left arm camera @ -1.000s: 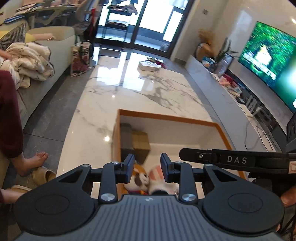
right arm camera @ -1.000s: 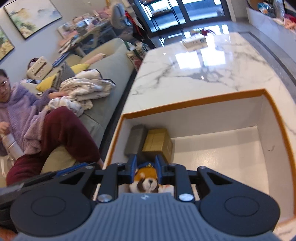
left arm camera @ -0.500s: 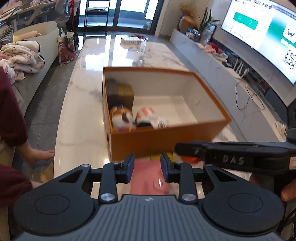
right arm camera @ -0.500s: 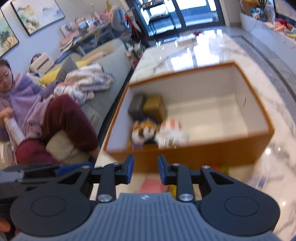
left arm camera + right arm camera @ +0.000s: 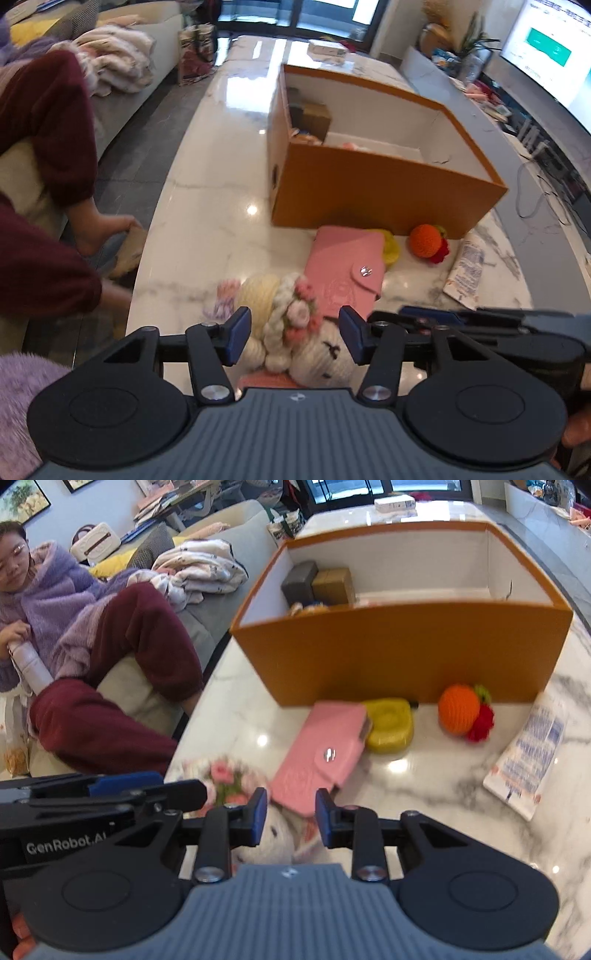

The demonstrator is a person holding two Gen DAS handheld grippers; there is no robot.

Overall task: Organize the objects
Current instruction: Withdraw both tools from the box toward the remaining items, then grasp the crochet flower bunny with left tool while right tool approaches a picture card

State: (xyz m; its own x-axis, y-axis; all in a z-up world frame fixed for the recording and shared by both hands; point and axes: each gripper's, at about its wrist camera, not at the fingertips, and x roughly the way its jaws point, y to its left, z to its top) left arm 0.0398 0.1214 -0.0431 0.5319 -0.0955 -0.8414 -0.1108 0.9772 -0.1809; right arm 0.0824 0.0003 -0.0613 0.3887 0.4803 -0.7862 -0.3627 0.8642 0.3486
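My left jaws (image 5: 294, 340) stand wide open astride the knitted doll (image 5: 295, 332), positioned for pickup; right jaws (image 5: 287, 816) open, empty. Orange box (image 5: 369, 188) ahead awaits it.

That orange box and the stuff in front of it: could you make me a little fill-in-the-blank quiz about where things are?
1. The pink wallet lies on the marble table, ____ the orange box.
2. The crocheted orange sits between the yellow dish and the white ____.
3. The left gripper has its jaws ____ around the doll.

Missing: outside; packet; open
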